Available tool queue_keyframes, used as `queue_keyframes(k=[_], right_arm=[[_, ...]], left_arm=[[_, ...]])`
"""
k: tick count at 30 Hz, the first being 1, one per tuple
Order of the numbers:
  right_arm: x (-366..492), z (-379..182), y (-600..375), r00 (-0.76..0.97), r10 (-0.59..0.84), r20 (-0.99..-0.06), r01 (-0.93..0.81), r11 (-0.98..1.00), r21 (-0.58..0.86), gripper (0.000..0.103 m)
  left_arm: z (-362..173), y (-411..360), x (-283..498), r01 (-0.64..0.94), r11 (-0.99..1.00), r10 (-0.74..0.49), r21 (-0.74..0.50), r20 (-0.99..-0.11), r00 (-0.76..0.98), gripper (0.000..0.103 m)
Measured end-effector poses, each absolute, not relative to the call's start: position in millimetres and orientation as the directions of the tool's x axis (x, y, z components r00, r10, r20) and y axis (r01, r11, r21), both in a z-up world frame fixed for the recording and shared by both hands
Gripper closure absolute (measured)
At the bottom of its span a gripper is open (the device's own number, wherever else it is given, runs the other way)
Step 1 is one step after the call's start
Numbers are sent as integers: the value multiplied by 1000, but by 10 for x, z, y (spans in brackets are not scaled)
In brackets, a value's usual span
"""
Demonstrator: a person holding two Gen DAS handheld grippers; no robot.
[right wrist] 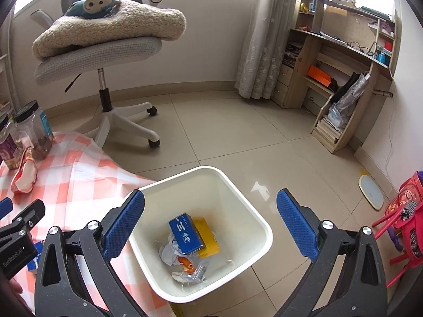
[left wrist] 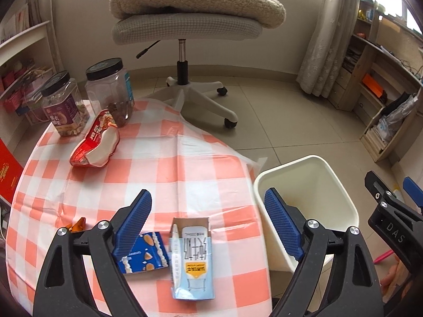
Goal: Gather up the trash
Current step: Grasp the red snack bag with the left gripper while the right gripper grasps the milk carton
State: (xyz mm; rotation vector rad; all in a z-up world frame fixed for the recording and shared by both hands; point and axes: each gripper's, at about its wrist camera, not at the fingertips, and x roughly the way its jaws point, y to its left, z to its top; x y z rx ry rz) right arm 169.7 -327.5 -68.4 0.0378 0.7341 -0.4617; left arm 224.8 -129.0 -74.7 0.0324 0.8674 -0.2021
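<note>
My left gripper (left wrist: 208, 198) stands open above the pink checked tablecloth (left wrist: 185, 163), with nothing held. Under its jaws lie a light blue milk carton (left wrist: 191, 261) and, by the left finger, a dark blue snack box (left wrist: 144, 253). A small orange wrapper (left wrist: 78, 224) lies further left and a red snack bag (left wrist: 95, 142) sits near the back. My right gripper (right wrist: 211, 198) hangs open and empty over the white bin (right wrist: 190, 192), which stands on the floor against the table's right side. Inside the bin are a blue box (right wrist: 186, 233), a yellow packet (right wrist: 210, 237) and crumpled wrappers.
Two black-lidded jars (left wrist: 108, 89) stand at the table's back left. A swivel chair (left wrist: 185, 95) with a folded blanket is behind the table. Wooden shelves (right wrist: 338, 79) line the right wall; a red stool (right wrist: 401, 224) and a bathroom scale (right wrist: 371, 191) are on the tiled floor.
</note>
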Motion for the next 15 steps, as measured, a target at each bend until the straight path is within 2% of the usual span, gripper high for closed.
queue_keyframes(k=[8, 15], right_arm=[[1862, -699, -2836, 657, -346, -670, 331, 931, -156, 7], [2067, -741, -2487, 653, -302, -695, 274, 949, -154, 7]], left_arm=[[-905, -748, 2450, 108, 994, -64, 2, -793, 606, 17], [-1062, -289, 2947, 80, 987, 67, 139, -810, 582, 16]])
